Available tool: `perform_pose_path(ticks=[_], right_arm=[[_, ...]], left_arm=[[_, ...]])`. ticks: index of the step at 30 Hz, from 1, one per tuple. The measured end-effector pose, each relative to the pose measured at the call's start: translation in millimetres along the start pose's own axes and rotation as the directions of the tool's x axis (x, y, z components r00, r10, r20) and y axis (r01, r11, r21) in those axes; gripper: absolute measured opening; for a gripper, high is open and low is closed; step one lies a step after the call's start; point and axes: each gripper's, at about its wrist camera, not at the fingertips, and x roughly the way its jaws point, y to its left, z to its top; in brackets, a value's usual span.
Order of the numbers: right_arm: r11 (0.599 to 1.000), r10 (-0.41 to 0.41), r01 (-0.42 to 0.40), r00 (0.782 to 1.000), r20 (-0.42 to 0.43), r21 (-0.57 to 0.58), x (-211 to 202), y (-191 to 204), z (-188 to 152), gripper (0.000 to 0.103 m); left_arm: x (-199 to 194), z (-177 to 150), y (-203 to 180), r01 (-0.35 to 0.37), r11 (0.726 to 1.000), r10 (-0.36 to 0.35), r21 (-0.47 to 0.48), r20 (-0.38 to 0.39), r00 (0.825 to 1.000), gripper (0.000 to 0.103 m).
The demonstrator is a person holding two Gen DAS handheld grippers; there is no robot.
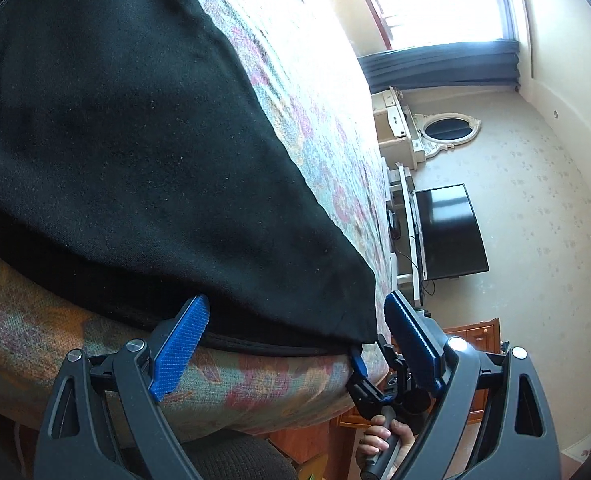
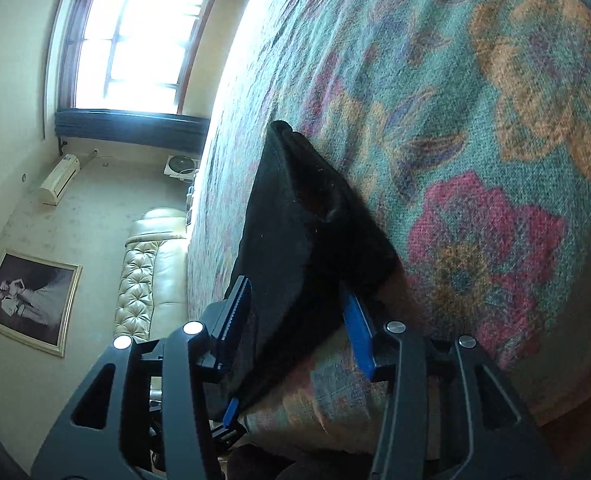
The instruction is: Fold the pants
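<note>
Blue-padded fingers (image 1: 181,344) of the left gripper (image 1: 295,344) stand wide apart at the near hem of the black pants (image 1: 143,152), gripping nothing; the hem runs between them without being pinched. The pants lie flat on a floral bedspread (image 1: 303,132), their near edge just short of where the bed rounds over, with a strip of bare spread showing below the hem. At the pants' corner, the right gripper (image 1: 369,380) shows in the left view, a hand (image 1: 379,440) on its handle.

From the right wrist view, the right gripper (image 2: 295,320) is parted about a raised fold of the pants (image 2: 295,220). The cloth passes between the two fingers (image 2: 357,336), but whether they press it I cannot tell. Beyond that fold the bedspread (image 2: 475,100) stretches wide and unoccupied towards the far side.

Off the bed's edge stand a television (image 1: 451,232), an oval mirror (image 1: 449,130), a window (image 2: 135,44), a cream sofa (image 2: 151,272) and a framed picture (image 2: 31,300).
</note>
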Motion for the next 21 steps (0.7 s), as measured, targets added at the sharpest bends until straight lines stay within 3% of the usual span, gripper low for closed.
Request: perform_pose_path(ticks=[5,10,11,12,15,16,19,21], right_arm=[[1.0,0.008,-0.008,1.0,0.016,0.012,-0.6,-9.1,-3.6,0.046],[1.0,-0.008,0.008,0.999,0.036,-0.004,-2.4,-7.0,-5.6,0.044],[1.0,-0.005,0.006,0.999,0.036,-0.006,-2.6,-3.5,-6.0,0.044],[1.0,-0.002,0.002,0.999,0.039,-0.006,-3.5,-3.8,-6.4,0.044],[1.0,-0.001,0.002,0.999,0.037,-0.009,-2.1,-4.4,-6.1,0.044],[1.0,-0.007,0.007,0.999,0.035,-0.013,-0.6,-4.9,-5.6,0.043],[1.0,-0.027,0.027,0.999,0.033,-0.011,4.3,-4.0,-5.1,0.011],[1.0,-0.017,0.017,0.999,0.048,-0.005,3.2,-3.3,-6.7,0.007]], left_arm=[[0.9,-1.7,0.9,-0.021,1.0,0.021,-0.011,0.032,0.999,0.088],[5.6,2.8,2.2,-0.018,0.996,0.023,-0.092,0.059,0.998,0.088],[4.9,4.1,3.2,-0.012,0.994,0.019,-0.104,0.059,0.998,0.083],[3.0,5.1,5.1,-0.008,0.993,0.015,-0.116,0.061,0.998,0.064],[0.3,6.5,13.7,-0.064,0.986,0.073,-0.155,0.054,0.996,0.023],[0.2,6.6,19.0,-0.07,0.982,0.08,-0.175,0.05,0.996,0.018],[1.9,3.2,30.8,-0.066,0.973,0.078,-0.219,0.045,0.996,0.01],[1.8,1.7,27.4,-0.078,0.98,0.09,-0.183,0.058,0.994,0.009]])
